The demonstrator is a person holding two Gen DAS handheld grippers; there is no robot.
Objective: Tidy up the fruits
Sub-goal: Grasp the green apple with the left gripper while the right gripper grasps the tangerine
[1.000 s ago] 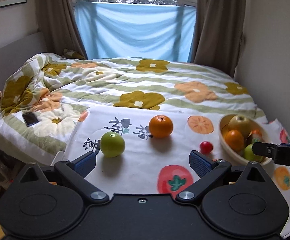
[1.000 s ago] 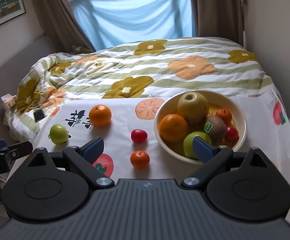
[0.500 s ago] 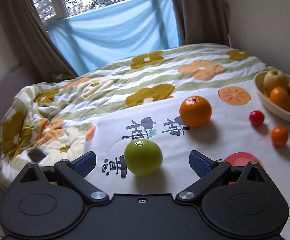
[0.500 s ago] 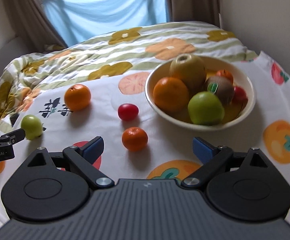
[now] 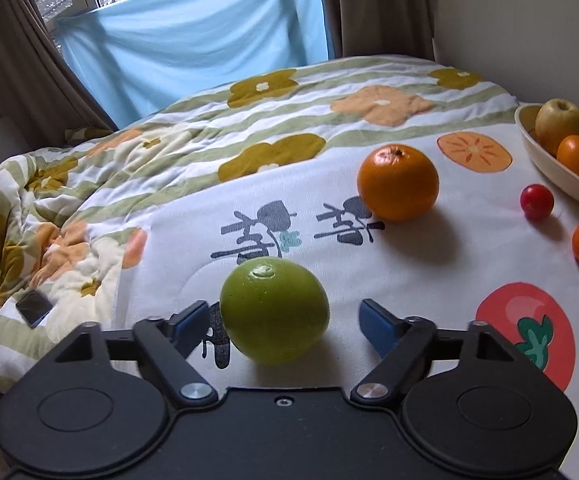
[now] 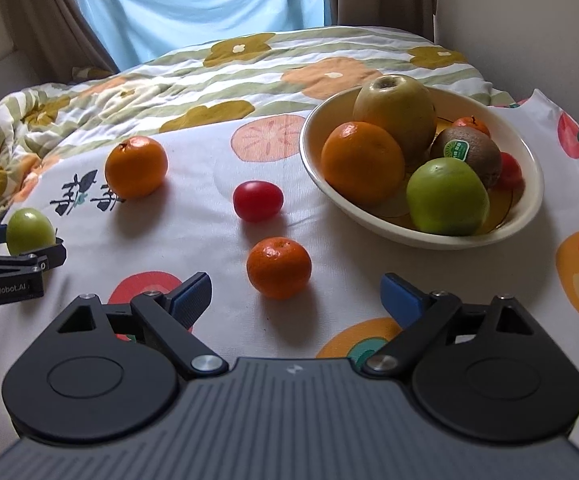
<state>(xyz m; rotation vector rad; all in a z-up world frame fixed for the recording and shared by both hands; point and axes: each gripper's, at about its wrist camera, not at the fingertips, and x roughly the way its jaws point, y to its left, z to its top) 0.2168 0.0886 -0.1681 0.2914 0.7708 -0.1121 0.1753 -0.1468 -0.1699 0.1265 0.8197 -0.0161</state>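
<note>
a: fruits first — any writing to read?
b: the left gripper (image 6: pixel 29 240) carries "genrobot.ai" on its side, seen from the right wrist view. the kiwi (image 6: pixel 467 156) in the bowl (image 6: pixel 369 220) has a green sticker, too small to read. the cloth (image 5: pixel 409 280) has dark brush characters printed on it.
a: and the left fingers?
b: they have just been closing, and the green apple (image 5: pixel 274 315) sits between them on the cloth. the left pad looks right against the apple, while a gap shows at the right pad (image 5: pixel 377 326), so it is not clamped yet.
a: the right gripper (image 6: pixel 295 296)?
b: jaws spread wide, gripping nothing, with the small orange (image 6: pixel 278 267) just ahead of them on the cloth.
a: other loose fruit?
b: a big orange (image 6: pixel 136 167) and a small red tomato (image 6: pixel 258 201), both beside the bowl.
</note>
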